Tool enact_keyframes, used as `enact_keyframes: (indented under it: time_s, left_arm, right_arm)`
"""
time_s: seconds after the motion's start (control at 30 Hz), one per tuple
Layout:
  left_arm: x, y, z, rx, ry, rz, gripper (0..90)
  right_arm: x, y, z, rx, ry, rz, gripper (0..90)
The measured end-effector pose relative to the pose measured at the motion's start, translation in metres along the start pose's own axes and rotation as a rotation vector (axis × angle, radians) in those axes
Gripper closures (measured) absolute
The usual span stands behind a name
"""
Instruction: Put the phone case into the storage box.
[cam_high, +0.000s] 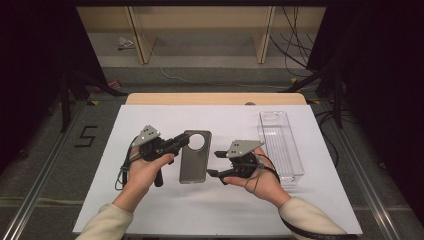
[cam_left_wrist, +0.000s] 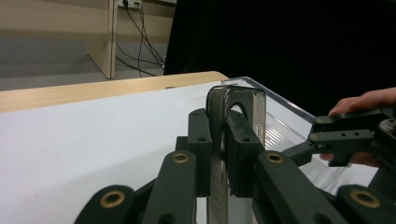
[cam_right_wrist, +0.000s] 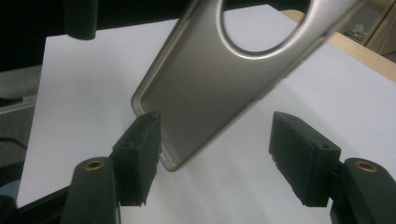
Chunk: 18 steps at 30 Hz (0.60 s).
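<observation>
While the left claw (cam_high: 182, 140) gripped the phone case (cam_high: 195, 156) by its edge, left of the clear tray (cam_high: 281, 145), the right claw (cam_high: 216, 163) stood open beside it; handover done, placing left

The high view looks forward and down from above the person's side onto the white table (cam_high: 150, 210), with the grey phone case (cam_high: 195, 156) near its middle. The left gripper view sits low and close, facing along that case (cam_left_wrist: 237, 116) edge-on towards the clear tray (cam_left_wrist: 285, 126). The right gripper view looks closely at the case (cam_right_wrist: 219, 93) (its inner face). All three share the case.
</observation>
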<state>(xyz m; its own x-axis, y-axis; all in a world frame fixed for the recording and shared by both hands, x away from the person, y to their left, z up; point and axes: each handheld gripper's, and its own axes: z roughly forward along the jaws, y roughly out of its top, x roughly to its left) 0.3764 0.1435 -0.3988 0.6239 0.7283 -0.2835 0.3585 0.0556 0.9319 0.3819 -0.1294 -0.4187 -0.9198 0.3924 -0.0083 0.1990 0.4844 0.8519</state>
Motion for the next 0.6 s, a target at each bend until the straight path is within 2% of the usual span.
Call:
enact_keyframes:
  time_s: [0.1, 0.2, 0.4, 0.6]
  left_arm:
    - [-0.0014, -0.0020, -0.0029, -0.020, -0.007, 0.006, 81.6]
    - [-0.0037, -0.0036, -0.0050, -0.028, -0.010, 0.031, 81.6]
    - [-0.0077, -0.0071, -0.0072, -0.022, -0.028, 0.071, 81.6]
    - [-0.0095, -0.0091, -0.0090, -0.029, -0.037, 0.082, 81.6]
  right_arm:
    - [-0.0021, -0.0015, -0.0004, -0.008, -0.010, 0.016, 33.9]
    - [-0.0040, -0.0024, -0.0014, -0.025, -0.023, 0.039, 33.6]
    - [-0.0082, -0.0034, -0.0045, -0.046, -0.043, 0.073, 31.5]
    - [-0.0089, -0.0038, -0.0050, -0.062, -0.057, 0.092, 30.6]
